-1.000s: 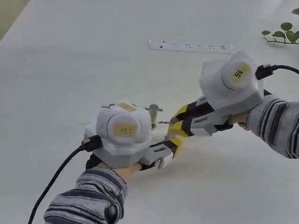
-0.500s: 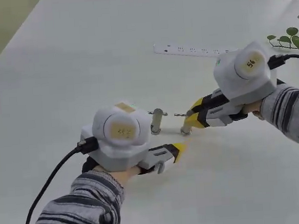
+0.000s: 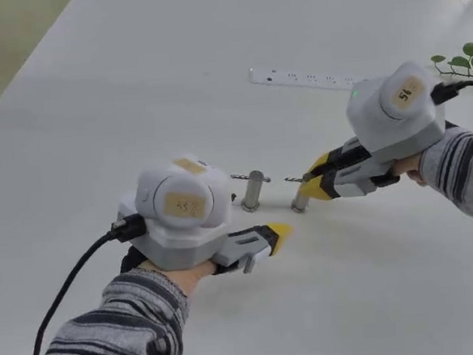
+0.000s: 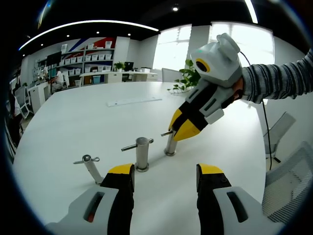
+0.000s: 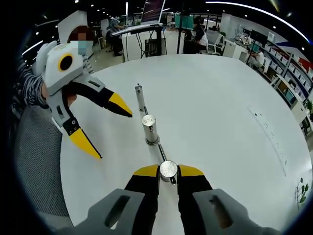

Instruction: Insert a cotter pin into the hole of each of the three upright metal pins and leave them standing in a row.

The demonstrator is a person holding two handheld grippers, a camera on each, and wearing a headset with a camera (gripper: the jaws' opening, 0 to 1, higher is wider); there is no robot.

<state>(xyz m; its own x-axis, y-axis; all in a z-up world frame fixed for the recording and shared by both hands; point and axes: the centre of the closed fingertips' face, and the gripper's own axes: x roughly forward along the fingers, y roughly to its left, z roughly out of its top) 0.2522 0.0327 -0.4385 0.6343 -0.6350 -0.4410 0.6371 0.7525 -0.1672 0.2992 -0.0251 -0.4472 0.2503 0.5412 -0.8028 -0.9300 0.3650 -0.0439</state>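
Three upright metal pins stand in a row on the white table (image 3: 133,95). The far pin (image 4: 90,167) and the middle pin (image 4: 142,152) each carry a cotter pin. My right gripper (image 5: 168,172) is shut at the top of the nearest pin (image 5: 168,169), on a cotter pin (image 5: 161,152) whose tip sticks out the other side. In the head view that gripper (image 3: 312,187) sits at the right-hand pin (image 3: 301,201), beside the middle pin (image 3: 253,189). My left gripper (image 4: 165,178) is open and holds nothing, a short way back from the row.
A white power strip (image 3: 303,78) lies further back on the table, and a small green plant (image 3: 463,56) stands at the far right edge. Open table surface lies all around the pins. An office with shelves and desks is in the background.
My left gripper has drawn back from the pins toward the person. The right gripper has stayed at the right-hand pin with the cotter pin. The head camera has shifted.
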